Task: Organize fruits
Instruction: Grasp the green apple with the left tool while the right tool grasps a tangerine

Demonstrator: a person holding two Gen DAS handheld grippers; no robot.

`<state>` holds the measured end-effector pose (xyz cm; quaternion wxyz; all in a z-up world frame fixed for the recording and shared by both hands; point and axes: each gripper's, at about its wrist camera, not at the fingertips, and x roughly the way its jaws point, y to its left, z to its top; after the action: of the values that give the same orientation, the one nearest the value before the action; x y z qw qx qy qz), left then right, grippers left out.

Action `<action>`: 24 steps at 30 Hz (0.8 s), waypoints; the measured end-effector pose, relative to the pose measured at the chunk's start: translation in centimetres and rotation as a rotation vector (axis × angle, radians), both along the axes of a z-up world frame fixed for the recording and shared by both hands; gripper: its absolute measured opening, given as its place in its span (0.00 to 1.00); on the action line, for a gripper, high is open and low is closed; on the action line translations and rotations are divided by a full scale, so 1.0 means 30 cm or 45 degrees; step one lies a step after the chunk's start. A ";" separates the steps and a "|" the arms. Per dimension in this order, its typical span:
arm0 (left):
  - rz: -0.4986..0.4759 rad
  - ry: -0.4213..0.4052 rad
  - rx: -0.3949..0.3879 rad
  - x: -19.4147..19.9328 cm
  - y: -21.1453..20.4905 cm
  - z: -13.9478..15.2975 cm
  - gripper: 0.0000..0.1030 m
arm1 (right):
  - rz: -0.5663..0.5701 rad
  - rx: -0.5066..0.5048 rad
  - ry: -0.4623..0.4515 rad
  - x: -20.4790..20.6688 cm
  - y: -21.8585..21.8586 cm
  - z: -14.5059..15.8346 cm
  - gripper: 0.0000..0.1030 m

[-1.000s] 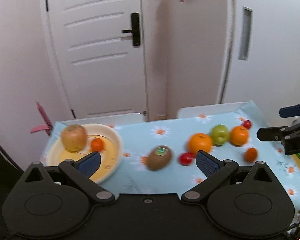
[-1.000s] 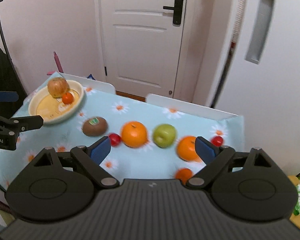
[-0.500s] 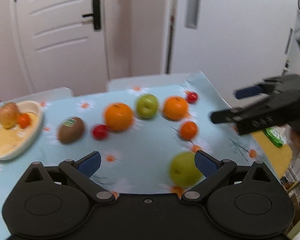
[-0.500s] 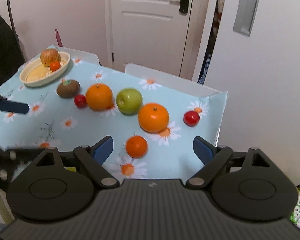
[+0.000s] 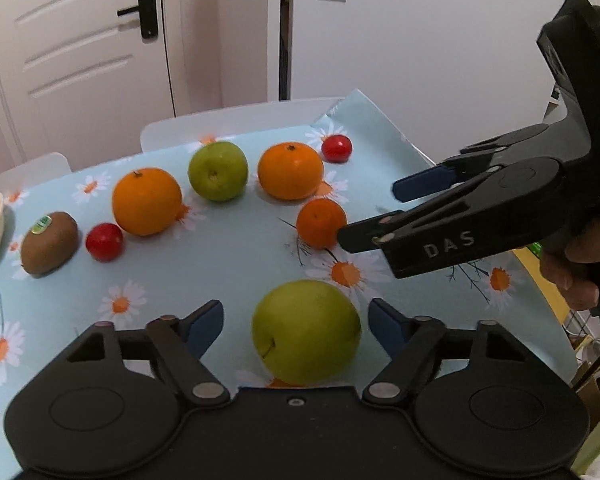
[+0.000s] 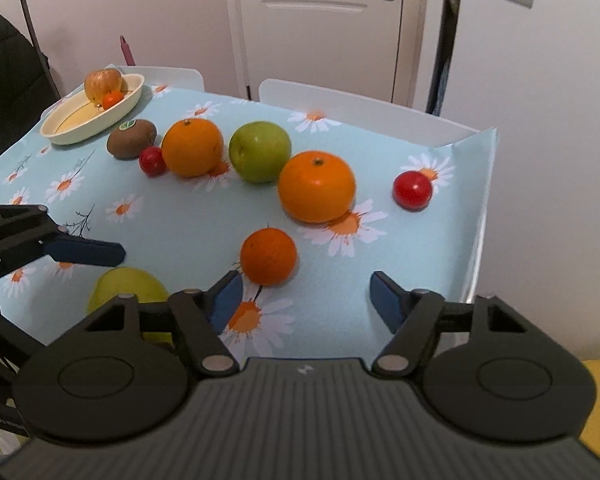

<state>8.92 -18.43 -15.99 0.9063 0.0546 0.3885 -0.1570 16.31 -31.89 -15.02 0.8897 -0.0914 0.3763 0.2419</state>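
While both grippers have swung to the tabletop's [image 6: 172, 236] right edge, left gripper [image 5: 296, 322] now brackets the green apple [image 5: 306, 330], open; right gripper [image 6: 306, 294] open beside the small orange [image 6: 268, 256].

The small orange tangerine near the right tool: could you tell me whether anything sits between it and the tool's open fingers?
Nothing visible does: the small orange tangerine lies just ahead of the right tool, toward its left finger, with only bare daisy-print tablecloth between.

Small orange [image 6: 268, 256] before spread right hand-held gripper [image 6: 306, 296], daisy tablecloth [image 6: 172, 216]
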 end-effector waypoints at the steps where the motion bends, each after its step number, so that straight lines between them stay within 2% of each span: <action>1: -0.003 0.014 -0.005 0.006 -0.002 -0.008 0.74 | 0.003 0.002 0.004 0.004 0.004 -0.005 0.80; 2: -0.005 0.028 -0.013 0.008 -0.001 -0.014 0.72 | 0.005 0.005 0.005 0.007 0.007 -0.008 0.80; 3: -0.007 0.040 -0.019 0.009 0.001 -0.019 0.64 | 0.008 0.007 0.005 0.011 0.011 -0.011 0.79; 4: -0.015 0.052 -0.030 0.009 0.003 -0.024 0.61 | 0.010 0.008 0.005 0.013 0.015 -0.013 0.79; 12: -0.004 0.029 0.000 -0.011 0.009 -0.018 0.60 | 0.037 0.014 0.016 0.034 0.050 -0.029 0.70; 24: 0.067 0.031 0.008 -0.019 0.100 -0.011 0.60 | 0.027 -0.005 0.029 0.052 0.097 -0.045 0.55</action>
<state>8.35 -15.44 -16.30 0.9051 0.0452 0.4014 -0.1325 17.87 -28.99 -16.37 0.8826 -0.0945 0.3858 0.2516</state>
